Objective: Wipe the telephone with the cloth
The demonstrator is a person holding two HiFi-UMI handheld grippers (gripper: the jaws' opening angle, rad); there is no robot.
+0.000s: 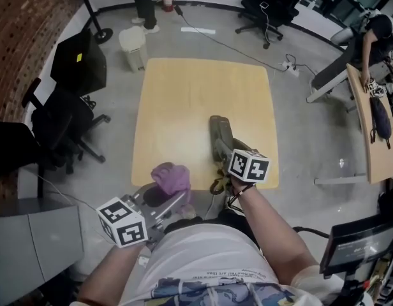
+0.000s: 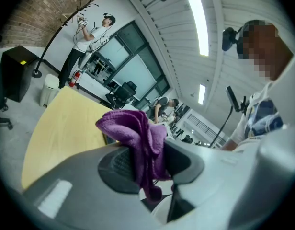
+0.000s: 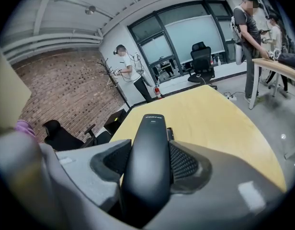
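The black telephone handset (image 3: 148,162) is clamped lengthwise between the jaws of my right gripper (image 3: 150,169), its far end pointing out over the table. From the head view, the handset (image 1: 219,134) lies over the near right part of the yellow table (image 1: 184,101), and its cord (image 1: 217,185) hangs at the front edge. The right gripper (image 1: 222,160) carries its marker cube just behind. A crumpled purple cloth (image 2: 138,138) is pinched in my left gripper (image 2: 143,163). The cloth (image 1: 171,178) hovers at the table's near edge, left of the handset and apart from it, with the left gripper (image 1: 174,199) beneath.
A black office chair (image 1: 62,132) and a black cabinet (image 1: 80,61) stand left of the table. A white bin (image 1: 133,46) sits at the far left corner. Another wooden table (image 1: 374,142) is at the right, with a person beside it. A monitor (image 1: 359,244) is near right.
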